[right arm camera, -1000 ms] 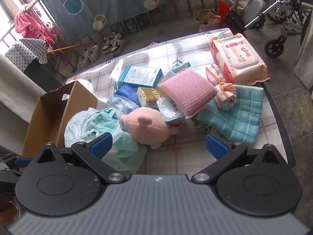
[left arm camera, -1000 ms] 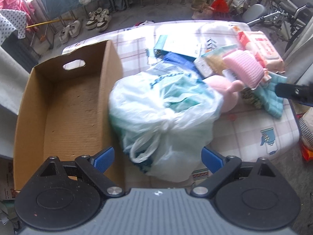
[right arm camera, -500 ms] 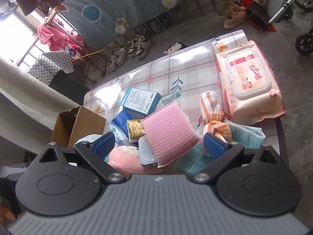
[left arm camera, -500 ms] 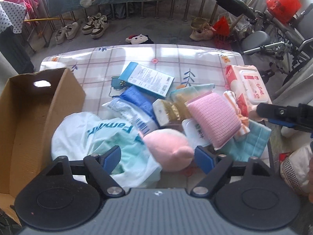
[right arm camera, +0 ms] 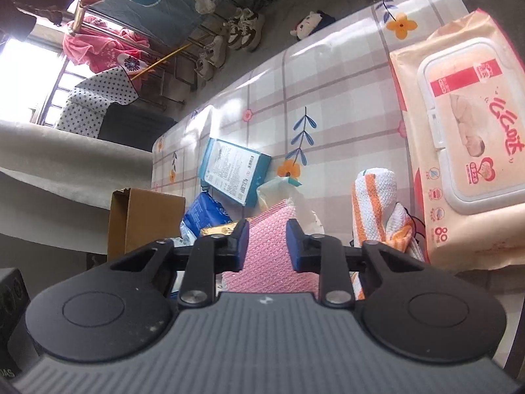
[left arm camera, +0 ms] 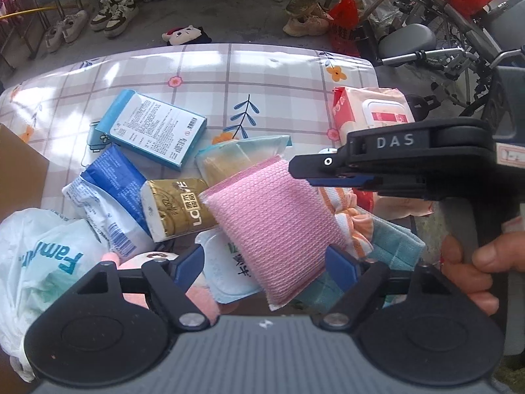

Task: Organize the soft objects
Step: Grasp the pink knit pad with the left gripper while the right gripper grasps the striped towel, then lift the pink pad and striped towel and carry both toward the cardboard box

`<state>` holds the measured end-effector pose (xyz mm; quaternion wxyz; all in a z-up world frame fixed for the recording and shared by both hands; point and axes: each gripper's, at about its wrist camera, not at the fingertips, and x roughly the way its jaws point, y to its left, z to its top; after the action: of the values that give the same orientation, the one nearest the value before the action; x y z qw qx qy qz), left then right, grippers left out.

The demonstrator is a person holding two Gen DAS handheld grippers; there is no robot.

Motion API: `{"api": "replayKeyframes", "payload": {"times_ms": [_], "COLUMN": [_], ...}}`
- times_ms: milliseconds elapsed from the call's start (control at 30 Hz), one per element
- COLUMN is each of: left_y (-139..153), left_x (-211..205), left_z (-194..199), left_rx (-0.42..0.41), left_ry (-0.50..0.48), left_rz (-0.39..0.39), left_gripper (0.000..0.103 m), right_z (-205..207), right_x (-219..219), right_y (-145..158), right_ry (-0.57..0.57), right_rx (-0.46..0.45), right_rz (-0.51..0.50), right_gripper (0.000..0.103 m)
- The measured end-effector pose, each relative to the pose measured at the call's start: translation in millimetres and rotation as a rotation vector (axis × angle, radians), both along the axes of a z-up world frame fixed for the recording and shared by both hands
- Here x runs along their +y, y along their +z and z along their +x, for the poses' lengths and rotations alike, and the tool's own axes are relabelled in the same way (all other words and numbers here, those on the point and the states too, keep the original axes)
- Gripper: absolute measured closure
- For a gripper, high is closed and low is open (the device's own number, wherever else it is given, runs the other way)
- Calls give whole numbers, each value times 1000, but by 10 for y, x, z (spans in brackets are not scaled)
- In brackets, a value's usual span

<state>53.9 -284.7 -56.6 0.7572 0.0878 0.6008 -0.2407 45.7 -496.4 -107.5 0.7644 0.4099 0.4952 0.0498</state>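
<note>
Left wrist view: the pink pad lies tilted across the middle of the frame, on top of the pile, resting on a white pouch and a gold pack. The left gripper is spread wide, its blue fingertips either side of the pad's lower end with gaps showing; it holds nothing. The right gripper comes in from the right edge, its tips at the pad's upper right corner. At left are the plastic bag and a brown sliver of the box.

Right wrist view: the right gripper has its blue pads narrowed on the pad, which fills the gap at bottom centre; whether they already pinch it firmly I cannot tell, though they look to be touching its edges. The striped towel sits just right, the wipes pack at the far right, the box at centre left.

The step in hand seems to be picking up the pad with the right tool to carry it to the box. To do it well, bite deeper than the corner, since a spongy pad squashes and may slip from a shallow pinch. Lift straight up first, so the pouch and gold pack beneath are not dragged along. Keep the left tool clear of the path.
</note>
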Motion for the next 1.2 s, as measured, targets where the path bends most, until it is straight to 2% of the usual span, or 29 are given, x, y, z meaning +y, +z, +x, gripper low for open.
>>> {"api": "replayKeyframes", "payload": {"times_ms": [100, 233, 367, 467, 600, 667, 800, 1033, 1200], "left_y": [-57, -125, -225, -301, -340, -347, -340, -333, -311], "left_x": [-70, -128, -163, -176, -190, -206, -213, -167, -145], "left_z": [19, 51, 123, 179, 201, 193, 178, 186, 187], "left_rx": [23, 26, 30, 45, 47, 39, 31, 34, 34], "left_ry": [7, 17, 31, 54, 68, 63, 59, 79, 82], "left_rz": [6, 45, 86, 101, 108, 116, 116, 93, 70], "left_gripper": [17, 12, 12, 12, 12, 12, 13, 14, 23], "right_z": [29, -48, -150, -227, -356, -412, -429, -217, -87], "right_x": [-12, 31, 17, -71, -207, -246, -189, -41, 30], "right_y": [-168, -265, -340, -229, -38, -51, -223, -404, -506], "right_ry": [-3, 5, -17, -46, -77, -92, -93, -86, -80], "right_rx": [62, 91, 111, 100, 135, 179, 234, 272, 298], "right_rz": [38, 123, 190, 132, -79, -136, -147, -150, -142], "right_gripper": [86, 86, 84, 83, 69, 62, 60, 57, 59]}}
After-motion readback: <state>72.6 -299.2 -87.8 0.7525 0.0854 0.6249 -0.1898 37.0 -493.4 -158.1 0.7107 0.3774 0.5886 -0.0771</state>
